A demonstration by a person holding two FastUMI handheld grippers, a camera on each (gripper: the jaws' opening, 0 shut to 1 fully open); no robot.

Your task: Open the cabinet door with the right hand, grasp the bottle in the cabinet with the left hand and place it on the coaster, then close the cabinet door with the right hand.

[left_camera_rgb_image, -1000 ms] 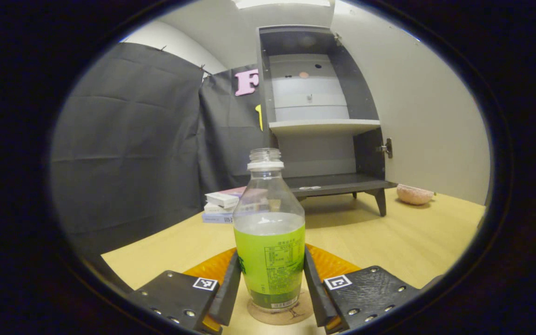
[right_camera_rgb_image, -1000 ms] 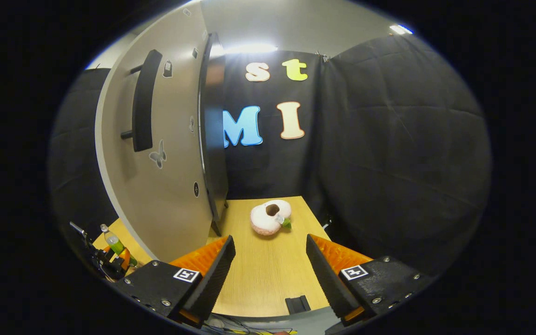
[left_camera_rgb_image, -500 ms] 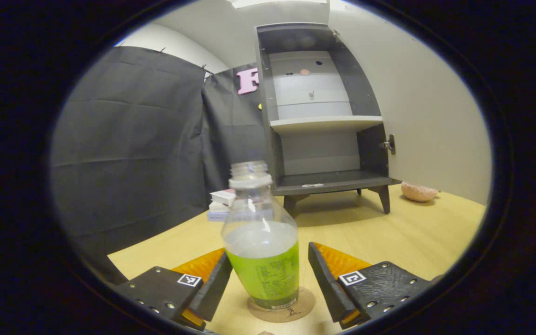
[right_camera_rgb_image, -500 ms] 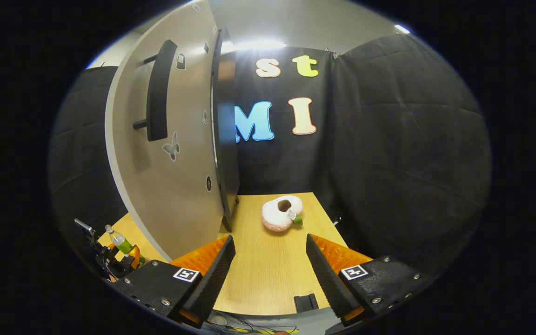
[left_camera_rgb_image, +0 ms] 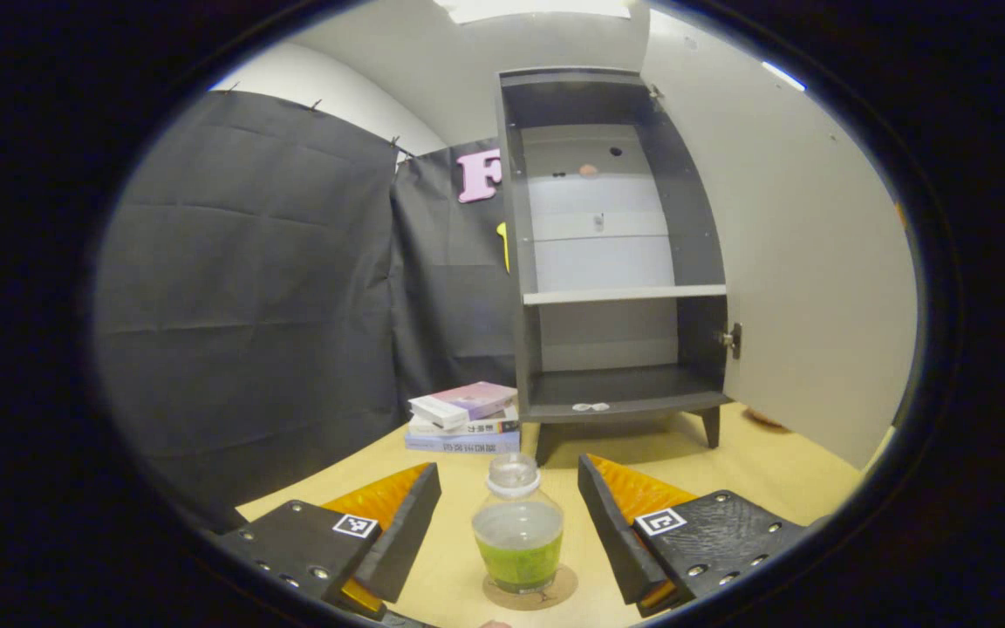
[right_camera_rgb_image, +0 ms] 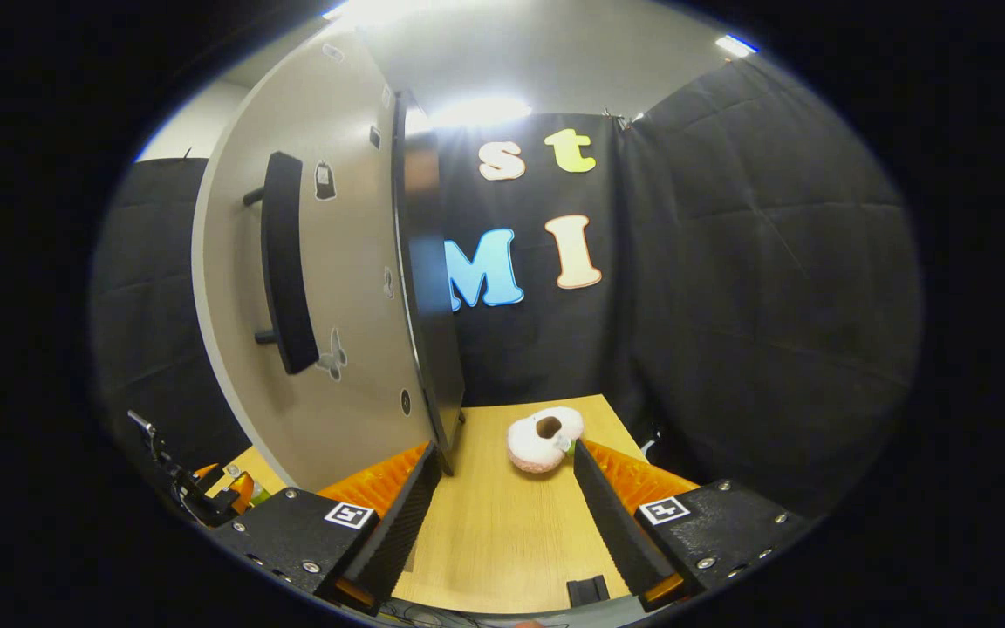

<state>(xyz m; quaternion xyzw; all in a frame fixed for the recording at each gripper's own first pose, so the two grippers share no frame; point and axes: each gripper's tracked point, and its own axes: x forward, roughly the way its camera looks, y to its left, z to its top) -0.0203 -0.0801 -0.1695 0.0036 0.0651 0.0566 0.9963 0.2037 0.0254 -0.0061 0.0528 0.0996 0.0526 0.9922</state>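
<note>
Left hand-held gripper (left_camera_rgb_image: 509, 532) fingers apart, off bottle (left_camera_rgb_image: 517, 535) | bottle on coaster (left_camera_rgb_image: 529, 590) | right hand-held gripper (right_camera_rgb_image: 507, 515) apart | cabinet door (right_camera_rgb_image: 337, 288) left to close

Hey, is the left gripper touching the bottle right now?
Apart. In the left gripper view the left gripper has its jaws spread wide, with bare table showing on both sides of the bottle, which stands alone on the coaster.

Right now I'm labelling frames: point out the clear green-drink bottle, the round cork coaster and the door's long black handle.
bottle (left_camera_rgb_image: 517, 532), left gripper view, body.
coaster (left_camera_rgb_image: 568, 586), left gripper view, rim.
handle (right_camera_rgb_image: 283, 262), right gripper view, bar middle.
</note>
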